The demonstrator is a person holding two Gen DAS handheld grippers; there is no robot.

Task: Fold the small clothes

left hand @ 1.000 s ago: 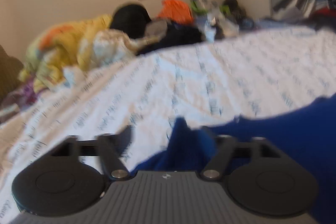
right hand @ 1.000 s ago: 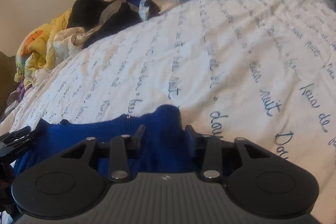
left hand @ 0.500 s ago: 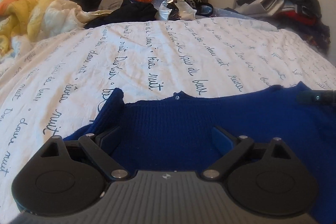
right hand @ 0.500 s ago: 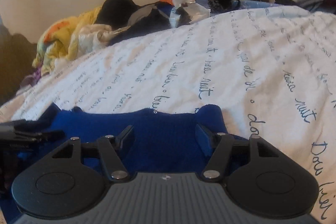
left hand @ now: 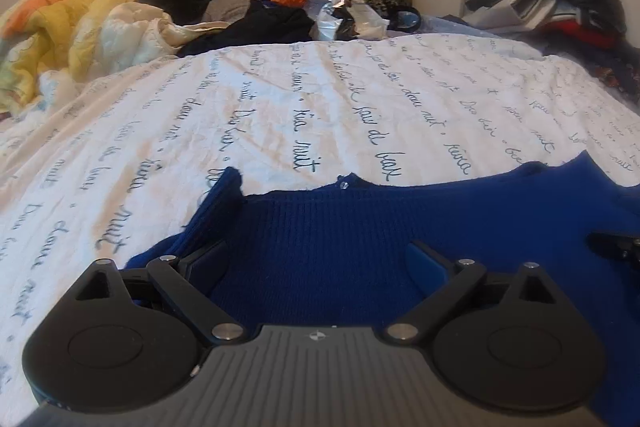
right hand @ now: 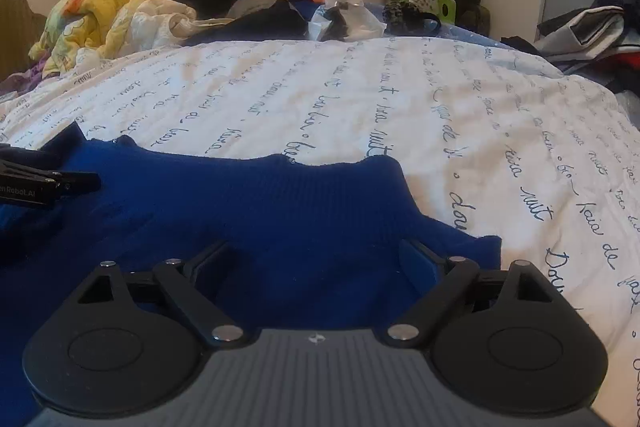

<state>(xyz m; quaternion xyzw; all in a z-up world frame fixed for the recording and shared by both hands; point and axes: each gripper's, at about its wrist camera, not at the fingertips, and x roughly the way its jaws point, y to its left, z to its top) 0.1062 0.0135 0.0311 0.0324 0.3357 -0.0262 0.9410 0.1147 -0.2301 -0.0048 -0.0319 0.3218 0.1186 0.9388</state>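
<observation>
**Operator:** Left wrist view is showing me the blue knit garment lying spread on the bed, close to its near edge. My left gripper is hovering over it with the jaws spread wide, nothing pinched between them.

**Partner:** And the other side?

**Operator:** I'm watching the right gripper over the right part of the same garment. Its jaws are opening at this moment; blue knit is lying under the gap, but the pads aren't pressing on it. The left gripper is poking into that view at the left.

**Partner:** How are you expecting the cloth to behave?

**Operator:** I'm judging it soft and light, a ribbed knit that is going to sag and stretch instead of holding any shape. It shouldn't be slipping on the pads, but it may drag over the printed sheet and bunch.

**Partner:** So where are you taking hold?

**Operator:** I'm leaning toward the far edge, one gripper near each end, pinching the ribbed band where the knit is thickest. The small upturned flap at the left end is looking like the easiest bite.
</observation>
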